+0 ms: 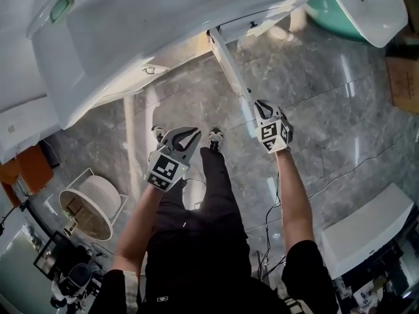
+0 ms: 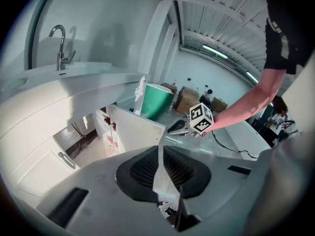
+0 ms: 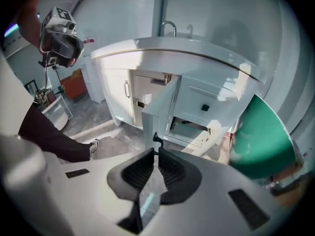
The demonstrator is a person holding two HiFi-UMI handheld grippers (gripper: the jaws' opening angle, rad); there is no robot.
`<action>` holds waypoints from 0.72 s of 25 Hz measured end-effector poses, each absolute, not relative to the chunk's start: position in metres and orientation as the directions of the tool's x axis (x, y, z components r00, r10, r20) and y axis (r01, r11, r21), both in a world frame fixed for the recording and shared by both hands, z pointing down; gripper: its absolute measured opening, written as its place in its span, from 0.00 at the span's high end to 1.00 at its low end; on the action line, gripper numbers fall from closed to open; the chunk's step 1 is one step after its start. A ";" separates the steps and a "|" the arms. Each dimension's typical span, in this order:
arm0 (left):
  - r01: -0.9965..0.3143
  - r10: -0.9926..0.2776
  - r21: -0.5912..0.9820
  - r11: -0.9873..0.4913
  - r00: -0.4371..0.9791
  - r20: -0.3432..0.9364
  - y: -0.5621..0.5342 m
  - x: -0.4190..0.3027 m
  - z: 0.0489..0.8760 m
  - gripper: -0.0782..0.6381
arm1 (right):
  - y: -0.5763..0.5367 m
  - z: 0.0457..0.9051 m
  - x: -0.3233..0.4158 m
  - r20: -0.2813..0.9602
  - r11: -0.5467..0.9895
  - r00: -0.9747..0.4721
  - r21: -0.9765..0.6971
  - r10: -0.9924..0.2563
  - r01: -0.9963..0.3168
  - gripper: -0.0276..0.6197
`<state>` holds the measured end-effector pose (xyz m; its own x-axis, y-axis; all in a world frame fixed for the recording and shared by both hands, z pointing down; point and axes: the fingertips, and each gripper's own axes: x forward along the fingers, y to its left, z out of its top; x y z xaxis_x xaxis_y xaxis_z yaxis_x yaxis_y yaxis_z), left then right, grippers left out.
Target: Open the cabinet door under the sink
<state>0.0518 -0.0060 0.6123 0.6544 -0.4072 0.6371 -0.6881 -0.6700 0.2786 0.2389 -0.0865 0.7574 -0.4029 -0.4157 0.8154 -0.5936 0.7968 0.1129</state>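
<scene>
White door (image 1: 229,64) under the sink (image 1: 118,38) stands open, jutting from the cabinet (image 3: 115,95) toward the person over a grey marble floor (image 1: 327,110). At its near edge the right gripper (image 1: 260,104) has its jaws clenched on the door's small black handle (image 3: 156,140), which shows at the jaw tips in the right gripper view. The left gripper (image 1: 185,136) hangs to the left of the door, apart from it, above the person's shoes, its jaws closed together with nothing between them. A green tub (image 3: 261,136) leans at the cabinet's far right.
</scene>
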 end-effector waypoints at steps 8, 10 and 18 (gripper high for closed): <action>-0.739 -0.465 0.242 -0.629 0.607 0.645 0.015 0.029 0.553 0.84 | -0.018 0.652 0.213 0.750 0.723 -0.496 -0.034 -0.438 -0.690 0.83; -0.736 -0.478 0.223 -0.639 0.607 0.635 0.022 0.028 0.535 0.84 | -0.003 0.619 0.196 0.732 0.717 -0.530 -0.082 -0.428 -0.692 0.83; -0.739 -0.538 0.183 -0.649 0.615 0.576 0.038 0.036 0.489 0.84 | 0.014 0.511 0.137 0.622 0.793 -0.665 -0.113 -0.414 -0.599 0.83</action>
<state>0.0356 0.0383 0.4886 0.6154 -0.5385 0.5756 -0.7387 -0.6488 0.1828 0.1370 0.0145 0.5106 -0.6649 -0.4136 0.6220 -0.5988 0.7929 -0.1129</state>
